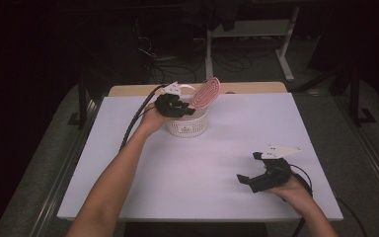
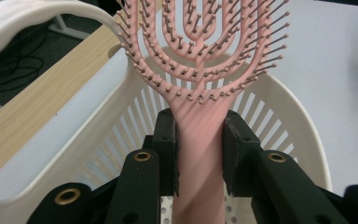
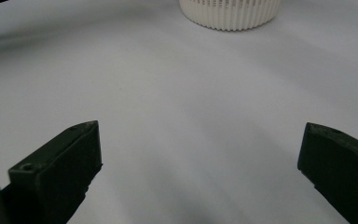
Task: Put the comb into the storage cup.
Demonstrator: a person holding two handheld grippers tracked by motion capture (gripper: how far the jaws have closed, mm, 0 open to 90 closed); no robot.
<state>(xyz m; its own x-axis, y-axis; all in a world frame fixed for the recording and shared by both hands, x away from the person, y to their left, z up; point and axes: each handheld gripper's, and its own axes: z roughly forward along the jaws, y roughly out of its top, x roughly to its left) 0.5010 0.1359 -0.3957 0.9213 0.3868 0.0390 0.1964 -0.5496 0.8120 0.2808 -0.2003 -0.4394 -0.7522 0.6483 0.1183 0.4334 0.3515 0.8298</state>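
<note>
A pink vented hairbrush (image 1: 207,94) (image 2: 200,56) sticks up out of a white slotted basket (image 1: 187,126) (image 2: 289,121) at the back middle of the table. My left gripper (image 1: 187,109) (image 2: 199,135) is shut on the brush's handle, just over the basket's rim, with the bristled head tilted up and to the right. My right gripper (image 1: 249,168) (image 3: 200,154) rests near the table's front right, wide open with nothing between its jaws. The basket's base (image 3: 230,11) lies far ahead of it.
The white table top (image 1: 202,173) spreads between basket and right gripper. A wooden strip (image 1: 128,90) runs along its far edge. Behind it stand a white table frame (image 1: 286,44) and floor cables (image 1: 177,64); dark floor surrounds the table.
</note>
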